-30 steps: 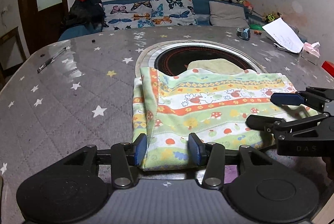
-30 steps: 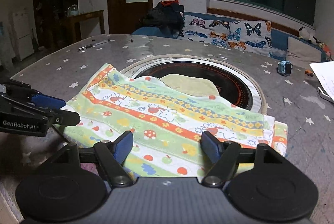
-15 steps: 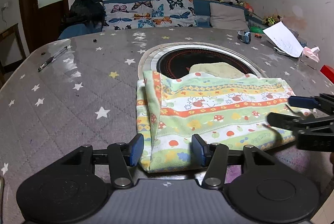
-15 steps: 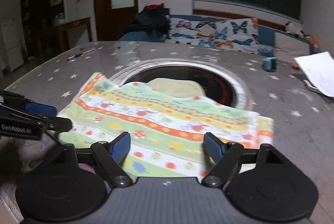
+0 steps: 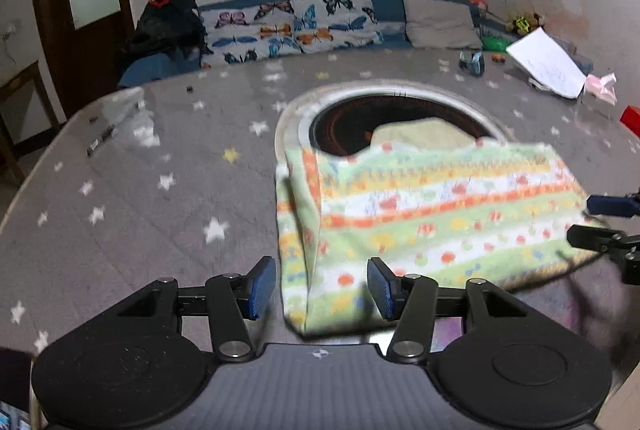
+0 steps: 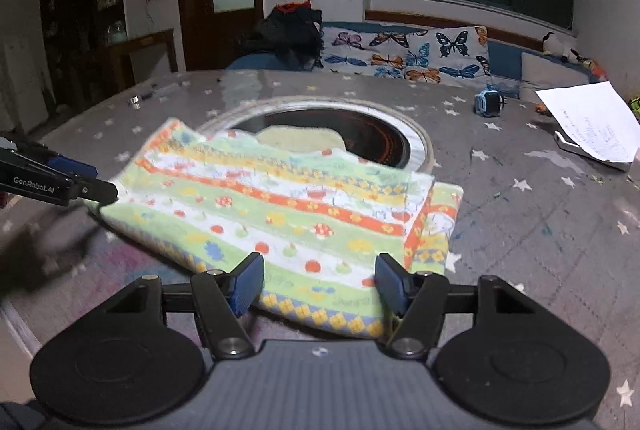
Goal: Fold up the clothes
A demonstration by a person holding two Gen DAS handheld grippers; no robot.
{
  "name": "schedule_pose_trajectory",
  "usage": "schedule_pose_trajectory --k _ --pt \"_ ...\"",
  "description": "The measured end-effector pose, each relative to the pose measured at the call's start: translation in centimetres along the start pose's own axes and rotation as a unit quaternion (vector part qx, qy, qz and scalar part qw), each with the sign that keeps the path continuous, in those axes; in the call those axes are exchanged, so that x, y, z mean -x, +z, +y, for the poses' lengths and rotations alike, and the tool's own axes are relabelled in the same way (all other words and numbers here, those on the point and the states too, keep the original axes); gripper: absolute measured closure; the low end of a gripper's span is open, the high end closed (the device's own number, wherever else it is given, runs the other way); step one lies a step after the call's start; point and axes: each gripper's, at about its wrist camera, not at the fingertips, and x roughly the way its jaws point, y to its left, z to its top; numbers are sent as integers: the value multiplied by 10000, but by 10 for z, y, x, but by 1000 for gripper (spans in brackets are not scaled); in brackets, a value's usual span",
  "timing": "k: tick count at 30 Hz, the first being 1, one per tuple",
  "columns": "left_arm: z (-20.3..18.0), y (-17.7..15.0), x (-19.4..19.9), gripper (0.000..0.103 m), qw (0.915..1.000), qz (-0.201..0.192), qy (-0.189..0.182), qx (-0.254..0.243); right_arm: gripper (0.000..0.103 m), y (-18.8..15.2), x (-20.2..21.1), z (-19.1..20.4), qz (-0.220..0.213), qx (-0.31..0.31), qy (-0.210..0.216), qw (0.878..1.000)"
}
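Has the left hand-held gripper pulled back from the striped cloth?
Yes. The left hand-held gripper has backed off slightly toward the table's near edge and opened wider; the striped cloth lies flat, over the round burner.

Star-print grey table [image 5: 168,213], round black cooktop [image 6: 384,139], butterfly cushions [image 6: 412,55], white paper [image 6: 592,119], pen [image 5: 100,141]

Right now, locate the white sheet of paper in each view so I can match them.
Left wrist view: white sheet of paper, upper right, beyond the folded cloth.
Right wrist view: paper, right edge, mid-height.
Shared landmark: the round black inset at the table's centre.
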Motion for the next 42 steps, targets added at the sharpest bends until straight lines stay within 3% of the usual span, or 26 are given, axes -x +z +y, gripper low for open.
schedule_pose_trajectory --k 5,8,10,15,21,24,30,36,42 --pt "-18 9 -14 49 9995 85 -279 -94 43 8 -9 3 -163 -79 143 9997" --pt "-28 13 -26 49 9987 181 -451 -135 44 3 -21 5 100 -47 63 9999" --pt "-22 15 -34 49 9982 307 -509 9 44 3 -20 6 154 1 59 9999" --pt "1 35 -48 51 9971 189 -601 416 44 22 -22 6 93 60 160 9998" --pt "22 42 -78 52 9962 424 -358 673 44 48 -62 -7 335 -111 39 9994" --pt "29 44 -75 52 9958 360 -362 760 45 53 -78 -20 544 -362 -72 9978" --pt "33 53 -83 52 9960 348 -300 771 44 60 -85 -36 550 -696 -136 9960" --pt "33 51 -92 51 9959 475 -116 758 44 64 -83 -26 543 -435 -271 9972" --pt "35 49 -76 50 9963 398 18 758 42 68 -69 -5 478 -248 -76 9985"
